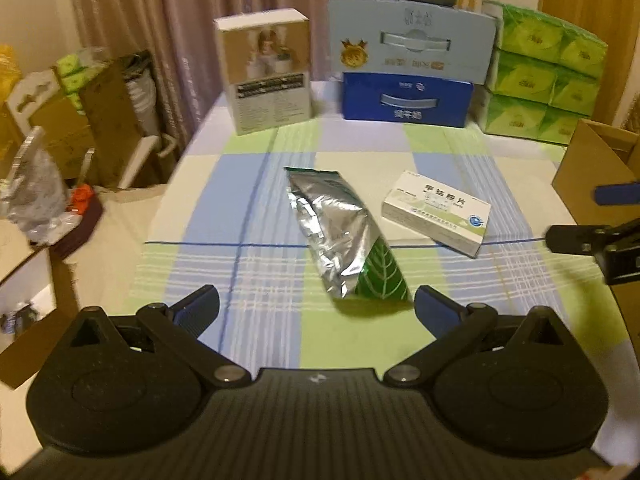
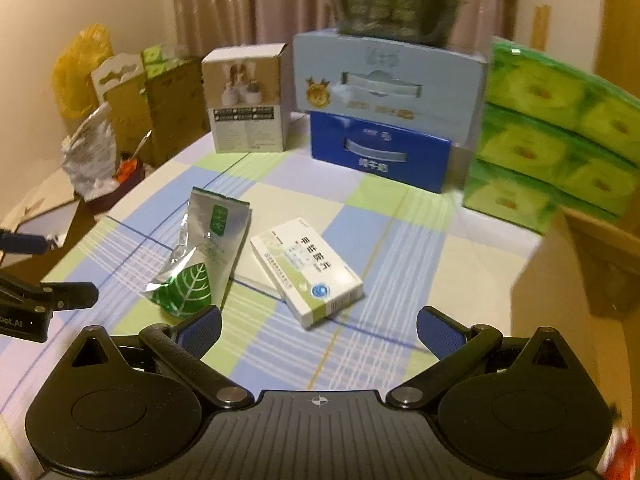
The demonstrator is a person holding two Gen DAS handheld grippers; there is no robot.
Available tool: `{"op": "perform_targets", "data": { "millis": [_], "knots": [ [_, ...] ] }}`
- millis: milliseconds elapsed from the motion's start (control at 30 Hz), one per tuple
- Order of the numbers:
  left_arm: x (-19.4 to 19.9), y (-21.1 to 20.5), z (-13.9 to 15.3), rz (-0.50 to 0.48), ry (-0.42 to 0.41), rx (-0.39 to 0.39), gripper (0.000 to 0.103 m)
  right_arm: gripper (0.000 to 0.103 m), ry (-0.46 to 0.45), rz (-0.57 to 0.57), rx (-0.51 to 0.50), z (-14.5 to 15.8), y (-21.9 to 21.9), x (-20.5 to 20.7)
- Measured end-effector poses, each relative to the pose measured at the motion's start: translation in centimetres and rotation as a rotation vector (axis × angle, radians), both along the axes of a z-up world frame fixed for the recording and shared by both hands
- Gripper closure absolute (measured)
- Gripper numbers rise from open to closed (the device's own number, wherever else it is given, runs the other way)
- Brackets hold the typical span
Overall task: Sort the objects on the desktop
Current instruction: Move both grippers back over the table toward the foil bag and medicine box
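Checked tablecloth [image 1: 248,184], foil pouch [image 1: 340,232], medicine box [image 1: 436,212]

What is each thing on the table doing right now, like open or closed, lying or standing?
Left gripper: jaws open, empty.
Right gripper: jaws open, empty.
Foil tea pouch: lying flat, crumpled.
Medicine box: closed, lying flat.
White carton: standing upright.
Dark blue milk carton: closed, light blue carton stacked on it.

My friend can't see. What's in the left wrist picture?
The open left hand-held gripper hovers over a checked tablecloth, just before a silver and green pouch. A white medicine box lies right of the pouch, and bigger boxes stand at the back.
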State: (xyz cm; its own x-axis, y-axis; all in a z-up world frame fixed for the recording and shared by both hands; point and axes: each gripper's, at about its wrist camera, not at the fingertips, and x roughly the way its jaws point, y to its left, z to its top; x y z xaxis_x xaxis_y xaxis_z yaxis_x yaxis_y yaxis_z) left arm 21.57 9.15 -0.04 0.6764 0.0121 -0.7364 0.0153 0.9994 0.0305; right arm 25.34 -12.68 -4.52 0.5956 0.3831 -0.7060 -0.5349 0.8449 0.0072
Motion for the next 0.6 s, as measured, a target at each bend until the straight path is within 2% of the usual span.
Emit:
{"op": "perform_targets", "data": {
  "millis": [200,267,333,367,600],
  "knots": [
    [4.7,0.7,-1.2,-0.044,0.030,-0.024,0.001,0.002,-0.001,0.103,-0.072,-1.9,2.0,4.3],
    [6.1,0.8,-1.6,-0.062,0.045,-0.026,0.001,0.005,0.010,0.132,-0.088,-2.7,2.6,5.6],
    [7.2,0.9,-1.9,-0.077,0.057,-0.030,0.001,0.015,0.016,0.169,-0.119,-3.5,3.3,6.6],
    [7.7,0.9,-2.1,-0.085,0.063,-0.029,0.001,0.016,0.020,0.188,-0.131,-3.9,3.7,7.0],
    [10.5,0.9,-3.9,-0.132,0.111,-0.035,0.001,0.016,0.067,0.324,-0.220,-6.6,6.3,9.4]
  ]
}}
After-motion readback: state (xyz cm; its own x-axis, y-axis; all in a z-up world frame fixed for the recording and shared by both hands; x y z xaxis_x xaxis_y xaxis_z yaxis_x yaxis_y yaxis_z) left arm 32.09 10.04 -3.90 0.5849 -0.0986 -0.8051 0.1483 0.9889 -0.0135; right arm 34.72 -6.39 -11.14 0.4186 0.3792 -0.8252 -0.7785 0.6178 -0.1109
